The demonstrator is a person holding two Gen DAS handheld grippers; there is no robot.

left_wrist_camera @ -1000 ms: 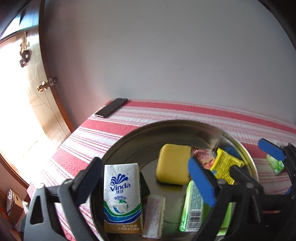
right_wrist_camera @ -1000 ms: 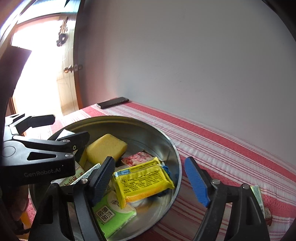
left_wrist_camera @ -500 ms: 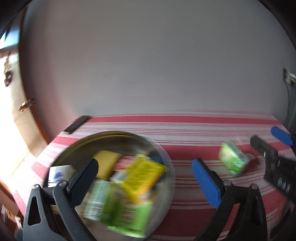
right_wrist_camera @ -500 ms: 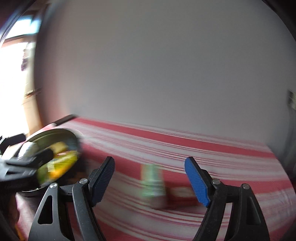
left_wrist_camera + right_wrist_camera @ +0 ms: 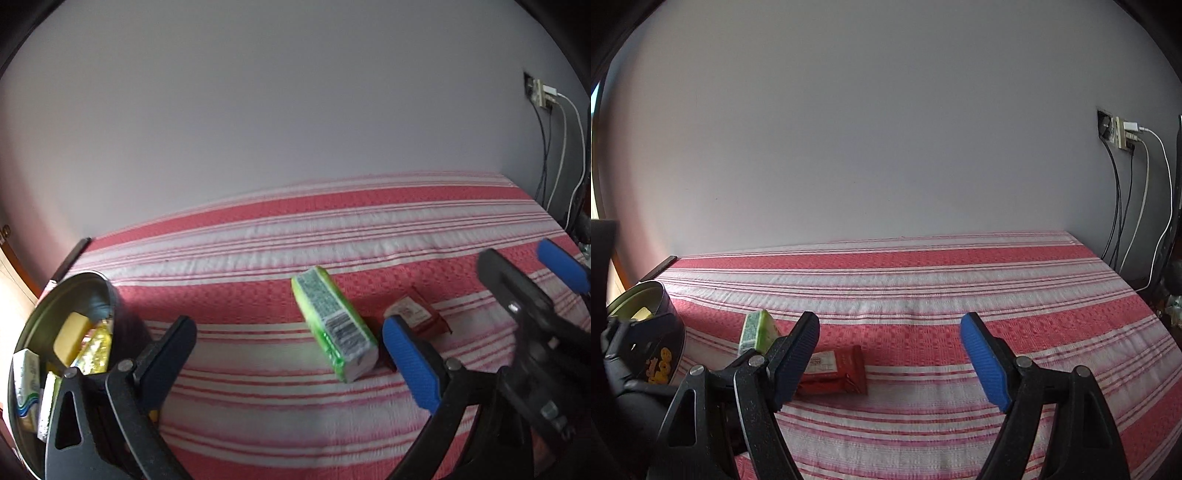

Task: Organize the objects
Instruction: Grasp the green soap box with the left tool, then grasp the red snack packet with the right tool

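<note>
A bed covered in a red-and-white striped cloth (image 5: pixel 923 295) carries everything. On it lie a green packet (image 5: pixel 334 325) with a barcode side up, a red snack wrapper (image 5: pixel 834 369) just beside it, and a round metal tin (image 5: pixel 66 295) near the left edge. A dark phone (image 5: pixel 70 258) lies at the far left corner by the wall.

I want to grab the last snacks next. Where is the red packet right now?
The red packet lies flat on the striped cloth, just right of the green pack and well right of the round tin; in the right wrist view it lies by the right tool's left finger.
</note>
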